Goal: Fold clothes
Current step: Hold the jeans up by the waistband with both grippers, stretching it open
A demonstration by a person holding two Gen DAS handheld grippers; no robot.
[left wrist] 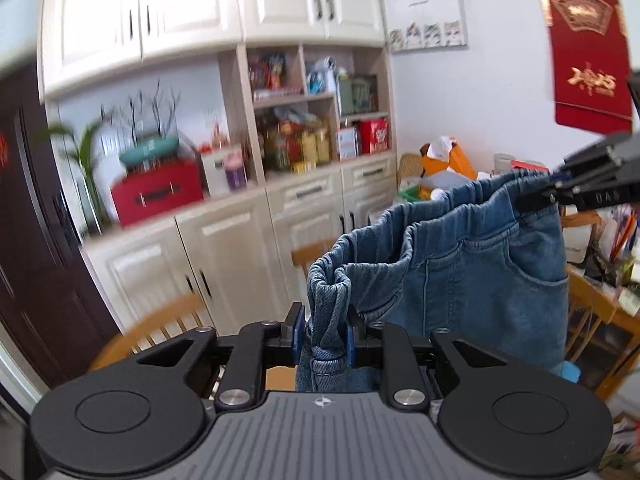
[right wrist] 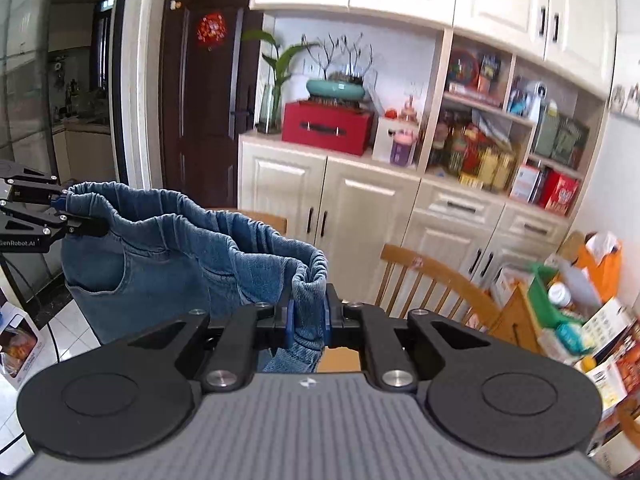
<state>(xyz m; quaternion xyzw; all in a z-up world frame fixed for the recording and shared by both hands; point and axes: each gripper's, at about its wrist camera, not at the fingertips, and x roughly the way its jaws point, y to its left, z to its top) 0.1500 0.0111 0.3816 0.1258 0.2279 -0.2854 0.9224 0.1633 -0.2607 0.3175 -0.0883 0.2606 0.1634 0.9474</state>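
Left wrist view: the left gripper is clamped on one end of the elastic waistband of the jeans, a bunched fold of denim pinched between its blue pads. The jeans hang in the air, the waistband stretched across to the right gripper, which enters from the right edge and grips the other end. A front pocket faces this camera, and the legs drop out of sight below. Behind stand cream cabinets, open shelves packed with jars and boxes, a red box on the counter, and a red hanging on the wall. In the right wrist view, the right gripper is likewise closed on gathered waistband, denim squeezed between its pads, while the left gripper holds the far end at the left edge. The jeans sag between them, open at the top. A wooden chair stands beyond, near a dark door and cluttered boxes.
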